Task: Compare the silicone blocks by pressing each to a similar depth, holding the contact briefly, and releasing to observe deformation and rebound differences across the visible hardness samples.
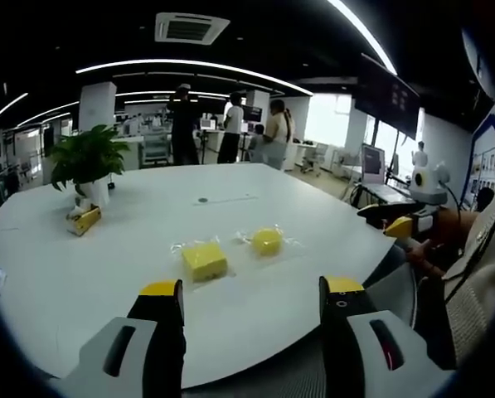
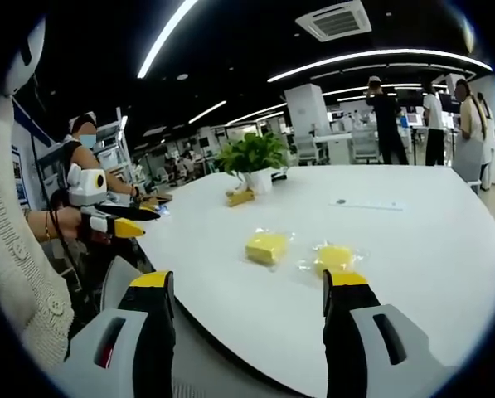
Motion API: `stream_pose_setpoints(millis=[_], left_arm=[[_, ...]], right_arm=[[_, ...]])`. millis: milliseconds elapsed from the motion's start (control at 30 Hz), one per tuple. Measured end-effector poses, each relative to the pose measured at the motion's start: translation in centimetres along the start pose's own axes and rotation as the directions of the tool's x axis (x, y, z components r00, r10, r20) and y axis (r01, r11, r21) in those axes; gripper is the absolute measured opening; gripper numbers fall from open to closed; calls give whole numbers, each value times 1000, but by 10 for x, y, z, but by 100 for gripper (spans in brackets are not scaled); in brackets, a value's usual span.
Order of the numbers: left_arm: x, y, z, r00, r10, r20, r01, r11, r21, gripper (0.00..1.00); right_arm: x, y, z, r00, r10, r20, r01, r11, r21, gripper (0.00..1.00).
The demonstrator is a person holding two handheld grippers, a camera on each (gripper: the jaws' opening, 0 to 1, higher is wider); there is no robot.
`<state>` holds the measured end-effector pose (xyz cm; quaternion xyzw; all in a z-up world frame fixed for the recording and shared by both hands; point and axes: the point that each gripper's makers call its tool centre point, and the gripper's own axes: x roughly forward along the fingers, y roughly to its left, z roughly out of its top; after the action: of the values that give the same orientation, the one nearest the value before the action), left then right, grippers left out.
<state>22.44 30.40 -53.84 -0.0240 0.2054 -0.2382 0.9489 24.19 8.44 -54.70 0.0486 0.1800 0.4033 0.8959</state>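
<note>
While both grippers hover off the edge of the white desk [image 1: 230, 207], the square yellow block [image 1: 204, 260] and the round yellow block [image 1: 266, 241] lie side by side on it, each in a clear wrapper. A potted plant [image 1: 87, 162] stands farther back, a small yellow box [image 1: 84, 220] at its foot. The left gripper [image 1: 251, 290] holds its jaws wide apart, gripping nothing. The right gripper [image 2: 251, 286] likewise has its jaws spread and empty, pointed toward the blocks.
</note>
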Motion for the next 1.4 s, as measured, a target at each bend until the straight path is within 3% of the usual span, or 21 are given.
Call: stream_pose_setpoints(millis=[133,233,467,500,533,733,833,1100,1267,1400], left_arm=[[-2,0,1,1000,-5,0,5,1000,2,65],[-4,-1,3,1000,-27,1,27,998,-53,65],[-6,3,14,998,-66,-5,65,995,-82,65],[-5,3,21,996,-93,7,93,985,-144,65],[-4,5,24,994,-104,14,105,983,-150,65],[2,28,44,989,-149,8,148,972,-181,64],[8,37,54,987,-163,5,162,976,-144,65],[41,60,72,979,-204,-24,201,976,-82,66],[71,72,75,970,-242,-10,236,954,-182,66],[98,90,72,972,-235,9,227,930,-290,65]], right_arm=[[0,1,-2,1000,1,-7,-1,1000,-3,67],[1,3,-1,1000,5,-7,-5,1000,0,68],[3,5,3,1000,7,-4,-7,1000,0,68],[3,5,4,1000,5,-7,-5,1000,-5,68],[3,5,5,1000,7,-9,-7,1000,-5,68],[2,9,13,1000,10,-28,-11,999,-35,68],[2,8,17,1000,3,-25,-4,999,-32,68],[8,2,24,999,-29,-35,27,999,-45,68],[13,-1,26,998,-49,-42,47,998,-42,68],[18,-11,25,995,-75,-61,73,997,-39,68]])
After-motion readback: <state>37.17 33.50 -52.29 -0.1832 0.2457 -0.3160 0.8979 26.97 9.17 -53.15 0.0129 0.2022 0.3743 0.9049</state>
